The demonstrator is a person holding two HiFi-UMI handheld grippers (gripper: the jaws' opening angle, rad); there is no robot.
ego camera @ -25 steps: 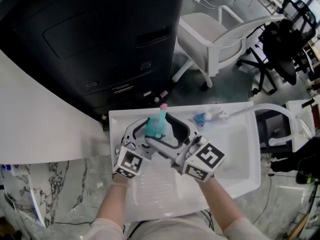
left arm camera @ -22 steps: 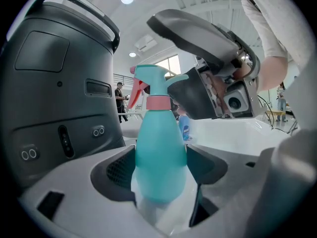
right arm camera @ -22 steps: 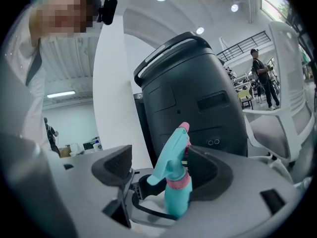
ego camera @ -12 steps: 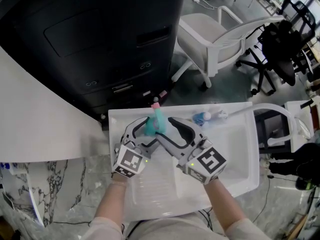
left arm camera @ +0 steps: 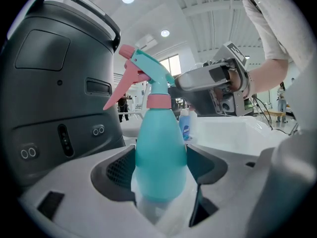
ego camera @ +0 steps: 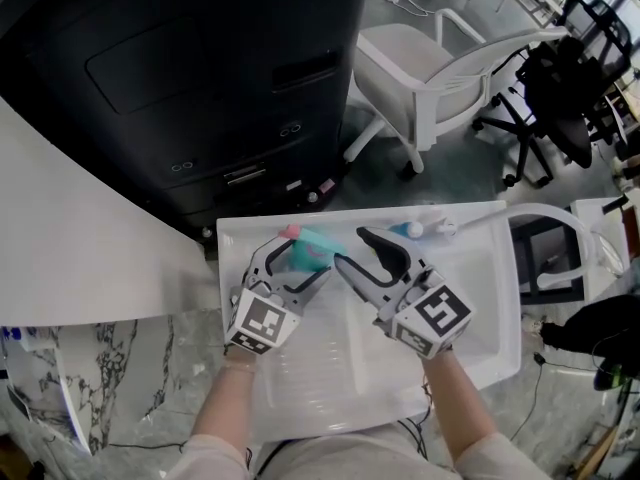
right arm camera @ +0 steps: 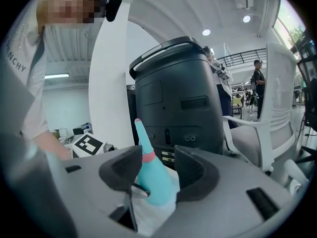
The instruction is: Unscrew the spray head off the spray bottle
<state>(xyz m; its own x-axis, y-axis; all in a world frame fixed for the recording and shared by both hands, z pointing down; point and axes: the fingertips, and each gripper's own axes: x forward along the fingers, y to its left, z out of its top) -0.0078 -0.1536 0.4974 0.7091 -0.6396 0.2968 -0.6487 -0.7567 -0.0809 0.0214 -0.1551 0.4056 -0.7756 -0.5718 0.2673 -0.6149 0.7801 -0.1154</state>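
Observation:
A teal spray bottle [ego camera: 312,253] with a pink collar and pink trigger lies tilted over the white tray. My left gripper [ego camera: 298,259] is shut on its body, and both pads press the teal sides [left arm camera: 158,152]. The spray head [left arm camera: 148,68] sits on the neck with its trigger pointing left. My right gripper [ego camera: 352,248] stands just right of the neck, its jaws closing. In the right gripper view the bottle [right arm camera: 153,185] shows in the gap between the jaws. The left gripper view puts the right gripper's fingers [left arm camera: 190,81] behind the neck, not pressing it.
The white tray [ego camera: 480,298] fills the table before me, with a small blue-labelled bottle [ego camera: 400,233] at its far edge. A tall black machine [ego camera: 200,68] stands beyond it. A white chair [ego camera: 430,78] and a black office chair [ego camera: 560,98] are at the right.
The right gripper has come off the spray head and drawn back to the right, its jaws narrower. The bottle has tipped left, and its pink trigger has swung down to the left.

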